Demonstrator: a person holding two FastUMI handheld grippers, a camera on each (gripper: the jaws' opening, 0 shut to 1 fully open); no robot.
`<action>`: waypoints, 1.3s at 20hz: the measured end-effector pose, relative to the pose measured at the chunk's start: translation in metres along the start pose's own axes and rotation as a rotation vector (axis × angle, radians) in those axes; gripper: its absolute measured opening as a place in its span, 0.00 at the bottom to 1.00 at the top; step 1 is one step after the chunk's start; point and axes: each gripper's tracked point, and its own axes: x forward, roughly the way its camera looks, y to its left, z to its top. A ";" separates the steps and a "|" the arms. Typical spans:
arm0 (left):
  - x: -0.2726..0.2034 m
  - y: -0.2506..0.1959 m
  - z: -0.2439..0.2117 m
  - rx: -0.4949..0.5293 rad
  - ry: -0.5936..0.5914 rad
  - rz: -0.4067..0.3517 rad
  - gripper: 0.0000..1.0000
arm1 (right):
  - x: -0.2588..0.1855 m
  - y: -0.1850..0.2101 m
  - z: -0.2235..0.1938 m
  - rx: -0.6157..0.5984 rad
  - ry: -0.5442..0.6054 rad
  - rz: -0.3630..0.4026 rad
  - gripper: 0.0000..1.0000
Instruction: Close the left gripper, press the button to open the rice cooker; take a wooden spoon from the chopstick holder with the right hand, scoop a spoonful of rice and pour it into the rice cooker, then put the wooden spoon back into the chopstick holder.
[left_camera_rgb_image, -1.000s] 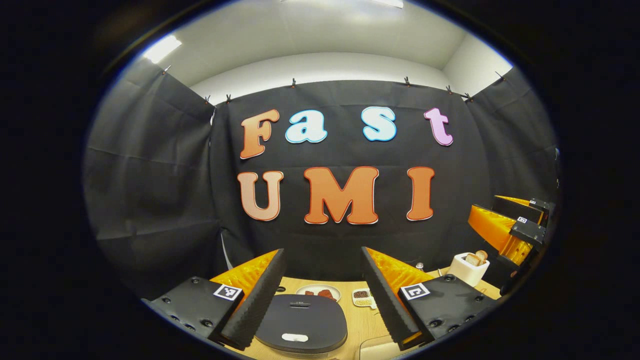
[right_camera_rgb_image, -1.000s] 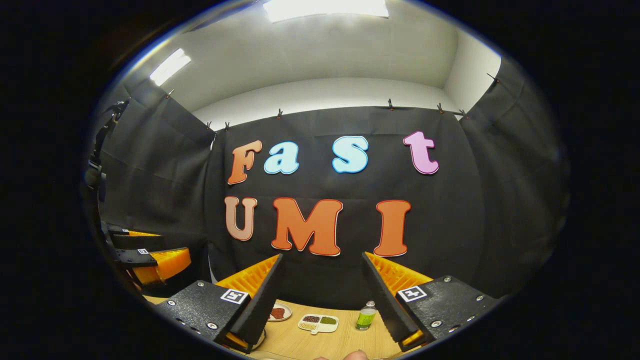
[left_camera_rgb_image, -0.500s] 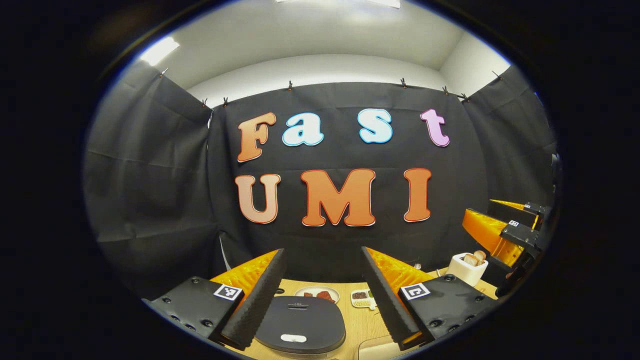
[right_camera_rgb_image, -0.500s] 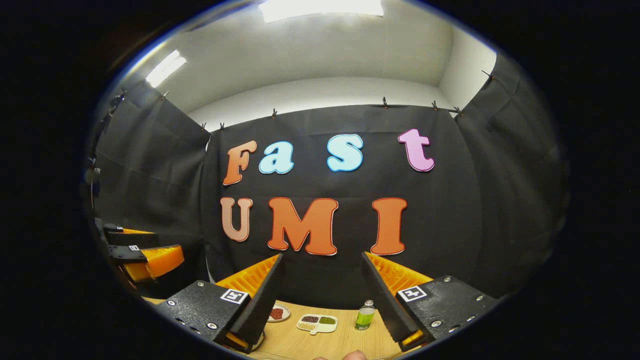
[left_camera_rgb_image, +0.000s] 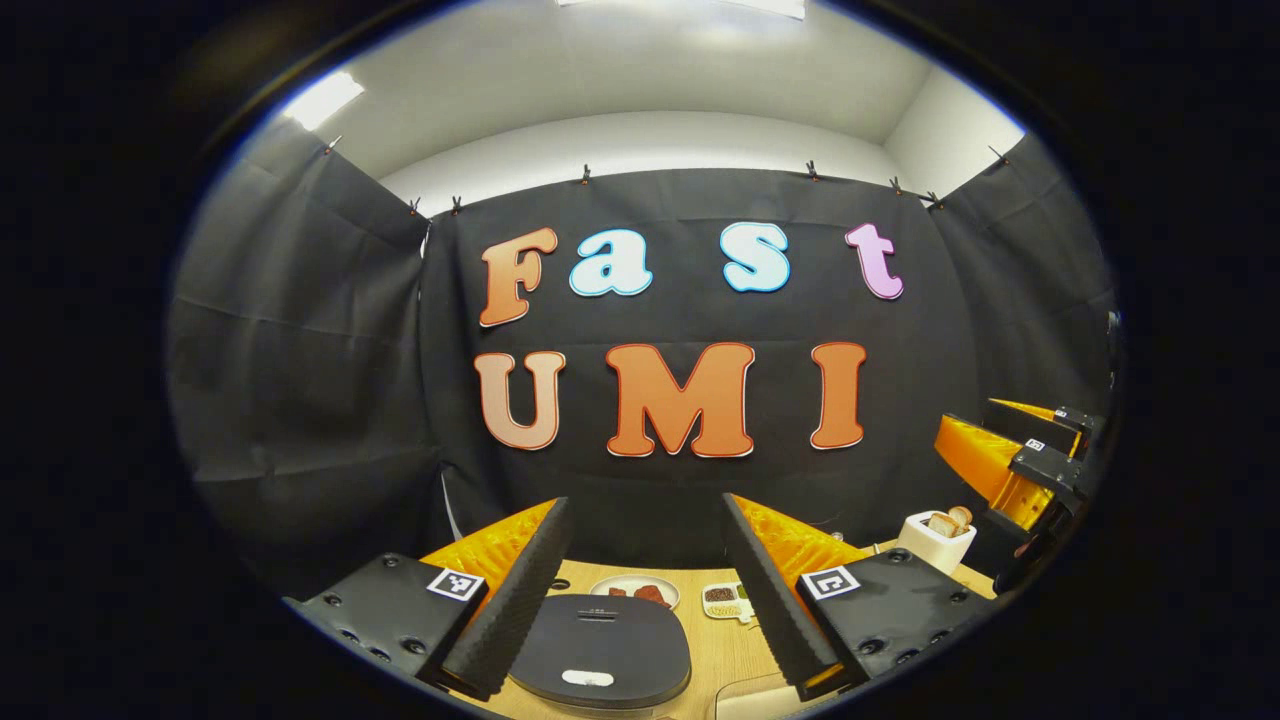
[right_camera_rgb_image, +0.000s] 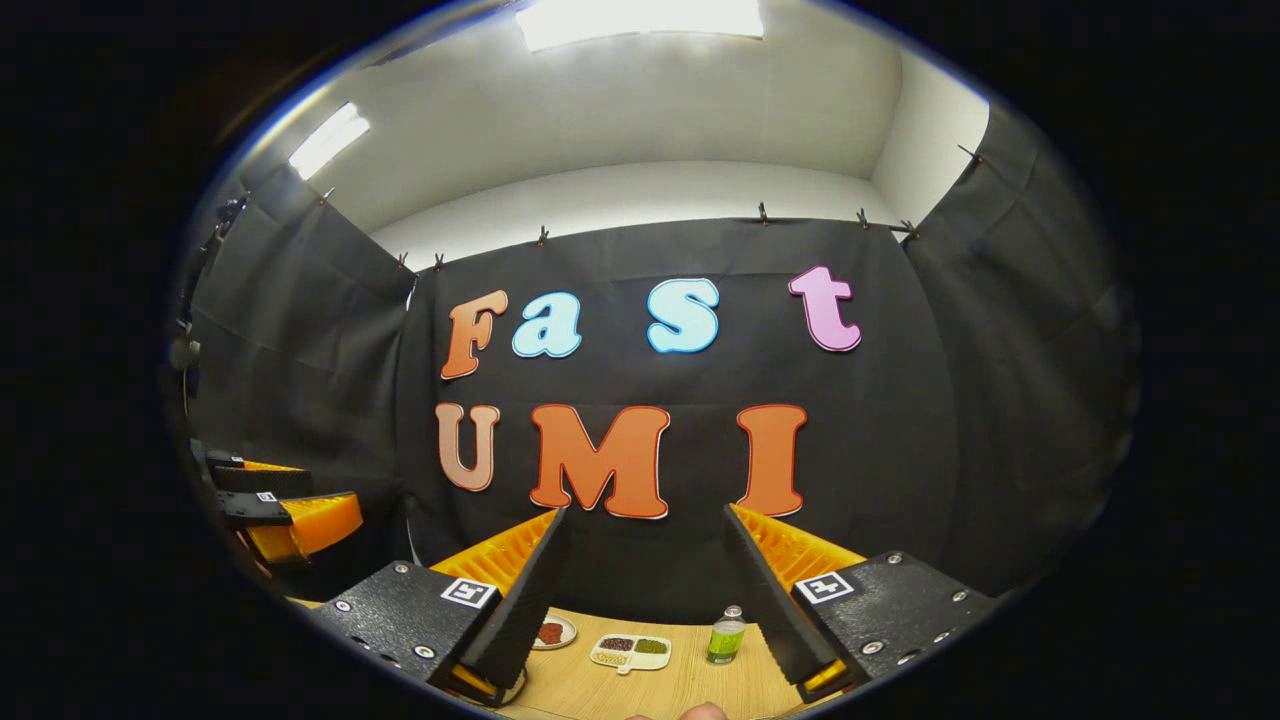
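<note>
Black rice cooker (left_camera_rgb_image: 598, 650), one plate (left_camera_rgb_image: 634, 590)

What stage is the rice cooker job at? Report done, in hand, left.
Done: nothing visible; the rice cooker lid is down. In hand: the left gripper hangs open above the cooker, not yet closed to press the button. The right gripper is open and empty. Left: the press, the spoon, scooping, pouring, returning.

A staged recording booth: black cloth (left_camera_rgb_image: 300, 380) clipped up as walls, white ceiling above, kitchen items on a wooden table (right_camera_rgb_image: 640, 690) at the frame's bottom.
</note>
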 end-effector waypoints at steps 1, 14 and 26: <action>-0.001 0.002 -0.001 0.000 0.004 0.006 0.98 | -0.001 0.000 -0.002 0.002 0.004 0.001 0.93; 0.015 0.059 -0.058 0.036 0.215 0.130 0.22 | -0.001 -0.013 -0.012 -0.032 0.025 -0.023 0.93; 0.047 0.082 -0.145 -0.070 0.686 0.079 0.05 | -0.008 -0.040 -0.017 -0.035 0.035 -0.073 0.93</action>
